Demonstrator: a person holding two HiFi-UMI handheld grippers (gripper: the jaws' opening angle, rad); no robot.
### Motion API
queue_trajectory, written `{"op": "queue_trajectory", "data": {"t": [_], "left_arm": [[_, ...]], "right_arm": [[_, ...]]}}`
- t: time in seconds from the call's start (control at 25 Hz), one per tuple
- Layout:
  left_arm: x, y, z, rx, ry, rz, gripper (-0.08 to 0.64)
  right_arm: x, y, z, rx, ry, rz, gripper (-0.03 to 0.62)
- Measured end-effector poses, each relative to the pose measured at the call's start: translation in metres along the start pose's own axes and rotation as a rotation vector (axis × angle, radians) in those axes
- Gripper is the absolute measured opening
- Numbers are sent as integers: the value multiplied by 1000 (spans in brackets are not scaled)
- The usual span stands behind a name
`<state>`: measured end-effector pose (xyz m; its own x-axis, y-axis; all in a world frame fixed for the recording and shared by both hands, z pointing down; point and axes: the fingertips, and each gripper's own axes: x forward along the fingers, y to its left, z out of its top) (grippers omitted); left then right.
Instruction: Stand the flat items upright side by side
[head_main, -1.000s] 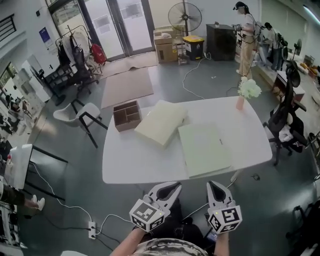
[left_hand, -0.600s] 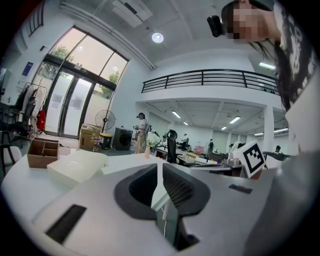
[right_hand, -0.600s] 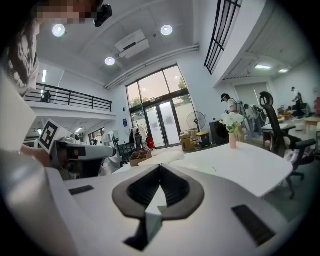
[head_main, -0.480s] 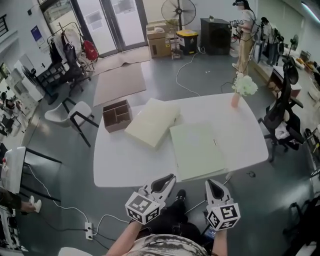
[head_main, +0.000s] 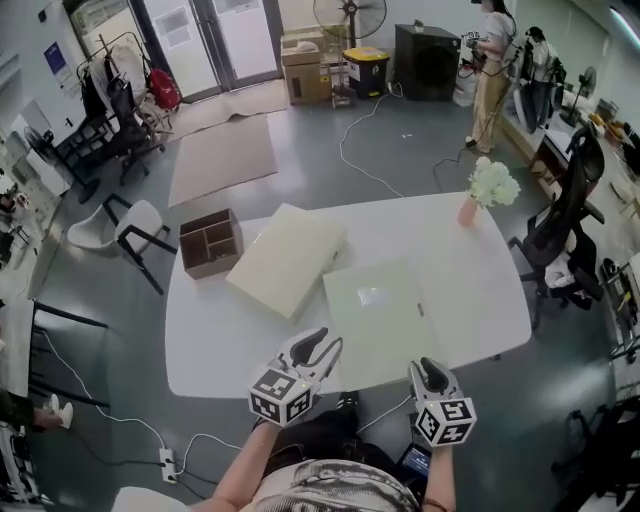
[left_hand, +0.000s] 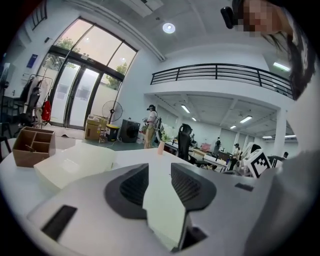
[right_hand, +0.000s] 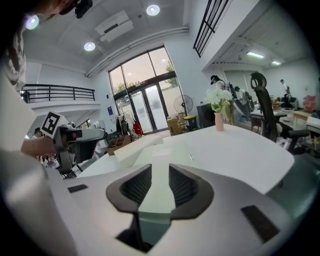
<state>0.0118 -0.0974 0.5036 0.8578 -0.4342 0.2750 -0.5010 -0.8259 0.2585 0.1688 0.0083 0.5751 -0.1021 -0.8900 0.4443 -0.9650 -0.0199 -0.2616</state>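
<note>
Head view: both flat items lie flat on the white table (head_main: 480, 290), the thicker cream slab (head_main: 287, 258) just beside a brown compartment box (head_main: 210, 242) and the thinner pale folder (head_main: 378, 310) at the near edge, with the left gripper (head_main: 322, 342) by the folder's near-left corner and the right gripper (head_main: 428, 368) just off the table edge. Left gripper view: the jaws are opening, the pads clear of everything, with only the pale folder's surface showing beyond the gap. Right gripper view: the jaws are likewise opening and grasp nothing, aimed along the folder.
</note>
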Motion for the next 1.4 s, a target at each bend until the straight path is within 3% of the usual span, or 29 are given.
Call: {"op": "queue_trajectory", "data": {"t": [0.16, 0.44, 0.64, 0.84, 1.08, 1.28, 1.4], "left_arm": [[35, 31, -15, -54, 72, 4, 212], [82, 86, -59, -268, 212, 18, 331], [105, 112, -89, -396, 287, 26, 360], [126, 128, -98, -433, 309, 65, 372], [146, 140, -103, -519, 299, 61, 373], [161, 139, -109, -528, 308, 45, 376], [169, 140, -115, -643, 292, 9, 385]], "right_arm": [[19, -30, -16, 56, 92, -44, 214], [42, -65, -44, 249, 155, -82, 351], [48, -72, -41, 276, 123, -67, 364], [51, -85, -45, 275, 168, -84, 412], [64, -87, -68, 333, 251, 6, 439], [71, -79, -82, 341, 312, 127, 446], [74, -74, -84, 327, 333, 199, 443]]}}
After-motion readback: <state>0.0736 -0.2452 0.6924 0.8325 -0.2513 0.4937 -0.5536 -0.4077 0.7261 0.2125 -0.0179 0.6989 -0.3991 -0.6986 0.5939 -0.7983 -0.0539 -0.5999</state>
